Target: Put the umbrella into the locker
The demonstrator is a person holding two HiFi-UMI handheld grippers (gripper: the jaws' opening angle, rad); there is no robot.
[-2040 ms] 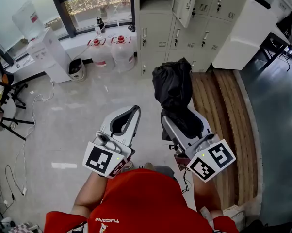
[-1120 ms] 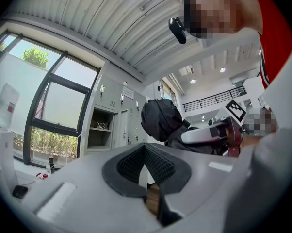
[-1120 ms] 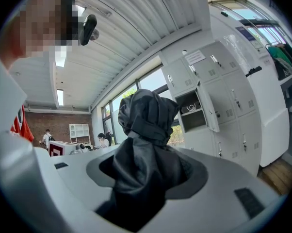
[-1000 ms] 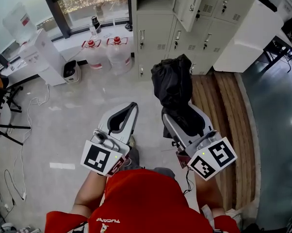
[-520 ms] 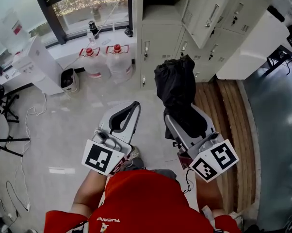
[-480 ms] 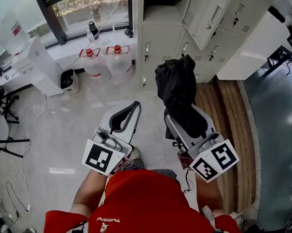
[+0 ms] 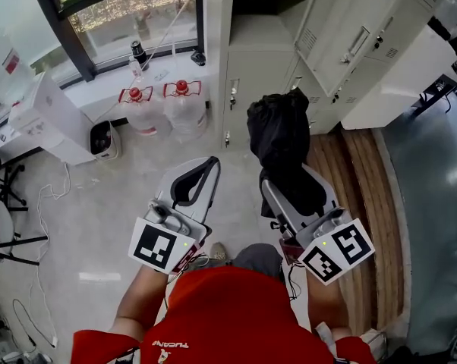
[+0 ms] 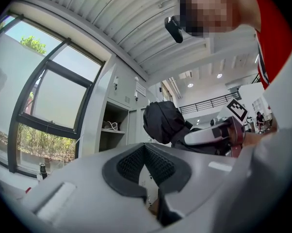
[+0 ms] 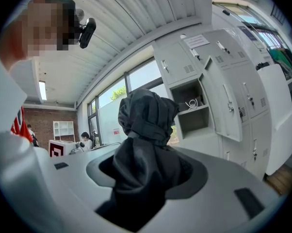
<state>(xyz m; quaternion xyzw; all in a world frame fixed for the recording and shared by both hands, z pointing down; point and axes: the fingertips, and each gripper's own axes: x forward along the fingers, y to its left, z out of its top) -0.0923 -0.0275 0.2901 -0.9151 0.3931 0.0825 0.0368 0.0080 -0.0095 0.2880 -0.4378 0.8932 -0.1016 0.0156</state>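
A folded black umbrella (image 7: 278, 139) sticks out forward from my right gripper (image 7: 287, 177), which is shut on its lower part. In the right gripper view the umbrella (image 9: 146, 130) fills the jaws of the right gripper (image 9: 147, 168) and hides the pads. My left gripper (image 7: 212, 164) is held beside it at the left, with its tips together and nothing in it. In the left gripper view the left gripper (image 8: 145, 147) shows dark pads meeting in a V. The grey locker bank (image 7: 259, 59) stands ahead. One upper compartment (image 9: 192, 108) is open, with its door (image 9: 223, 101) swung right.
Two water bottles (image 7: 162, 103) stand on the floor left of the lockers, with a small bin (image 7: 101, 138) and a white unit (image 7: 42, 120) further left. A wooden floor strip (image 7: 354, 180) runs along the right. A big white cabinet (image 7: 399, 70) sits at the right.
Both grippers and the umbrella have been carried forward toward the lockers, which now look nearer and larger. The grip on the umbrella is unchanged.
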